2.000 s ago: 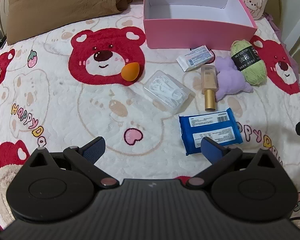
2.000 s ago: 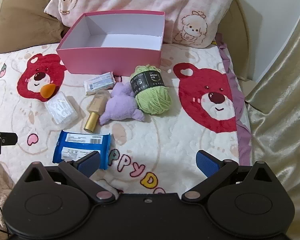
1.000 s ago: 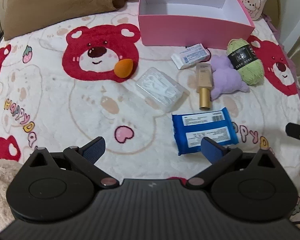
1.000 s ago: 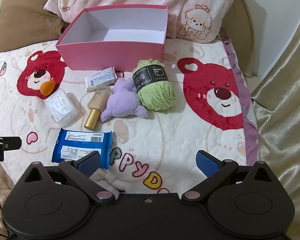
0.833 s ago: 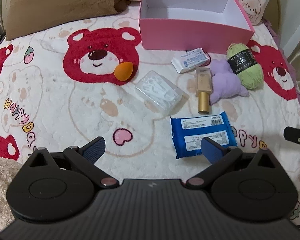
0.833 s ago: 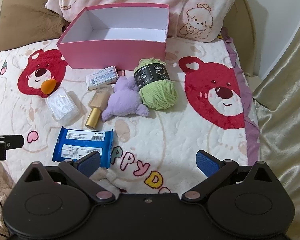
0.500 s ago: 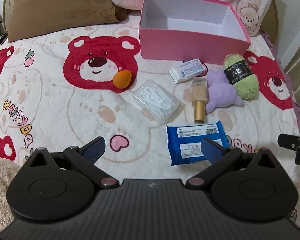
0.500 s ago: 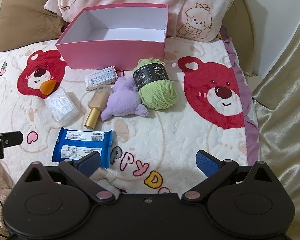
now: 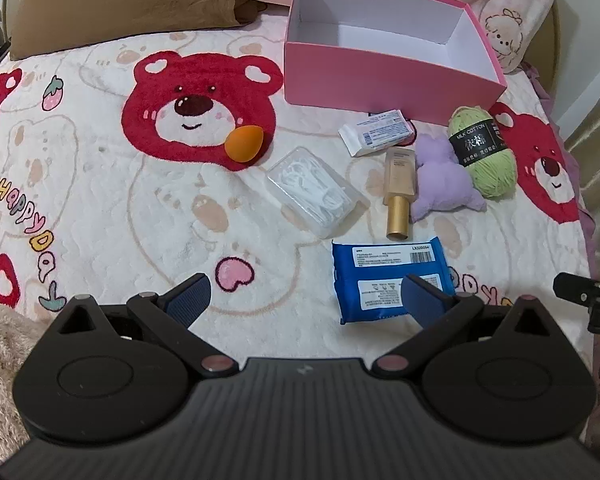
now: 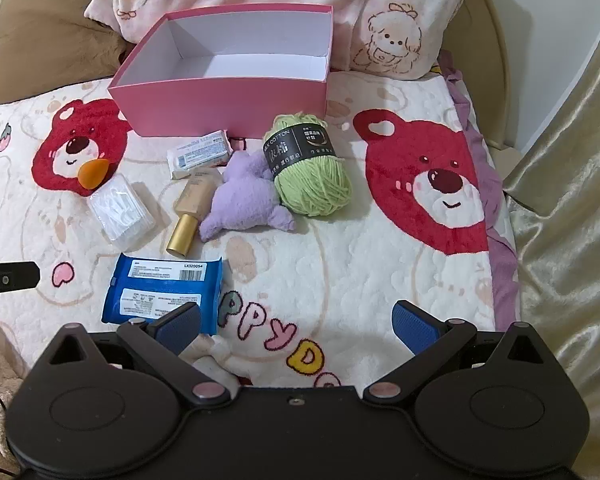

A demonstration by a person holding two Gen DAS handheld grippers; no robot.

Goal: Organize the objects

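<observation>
We are holding the left tool (image 9: 304, 292) spread wide and empty above the bed, and the right tool (image 10: 298, 322) is gaping the same way, gripping nothing. Taking the pink box (image 10: 224, 96) as our landmark, we are seeing only its bare white inside, so by our reckoning nothing is sorted yet and the whole job is waiting. Just in front of the box the white packet (image 10: 199, 153) is lying, with the green yarn (image 10: 310, 170) beside it and touching the purple plush (image 10: 244, 200). The gold-capped bottle (image 10: 192, 210) is resting against the plush, farther out from the box. The clear case (image 9: 314, 192) and orange sponge (image 9: 244, 142) are sitting off toward the box's left front. The blue wipes pack (image 9: 386, 278) is lying farthest from the box, nearest our tools, and probably makes the easiest first pick.
</observation>
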